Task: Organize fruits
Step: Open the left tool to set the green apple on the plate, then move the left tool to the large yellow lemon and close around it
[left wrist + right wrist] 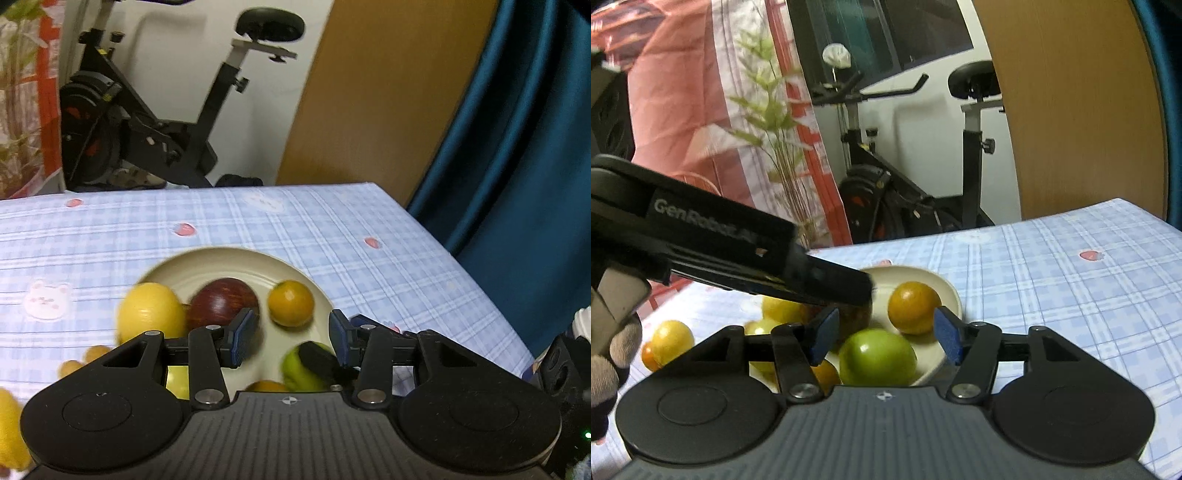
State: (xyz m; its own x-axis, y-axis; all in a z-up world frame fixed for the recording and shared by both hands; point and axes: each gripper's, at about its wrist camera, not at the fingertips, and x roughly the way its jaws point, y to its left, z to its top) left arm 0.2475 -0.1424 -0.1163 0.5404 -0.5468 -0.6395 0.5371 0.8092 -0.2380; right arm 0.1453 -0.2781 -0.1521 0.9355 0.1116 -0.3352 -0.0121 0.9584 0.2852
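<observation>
A cream plate [221, 254] on the checked cloth holds a dark red apple [221, 302], an orange [290, 302] and a green apple [295, 373]; a lemon [151, 314] sits at its left rim. My left gripper [291, 338] hovers open above the plate with nothing between its pads. In the right wrist view it reaches in from the left as a black bar [860, 291] over the red apple [855, 317]. My right gripper [886, 339] stands open around the green apple [877, 356], gaps showing on both sides. The orange [914, 306] lies just behind, on the plate [934, 280].
Several small yellow and orange fruits [670, 341] lie loose on the cloth left of the plate. A gloved hand [613, 354] holds the left gripper. The table's far edge [221, 186] faces an exercise bike [147, 122], a wooden board [388, 92] and a blue curtain [524, 147].
</observation>
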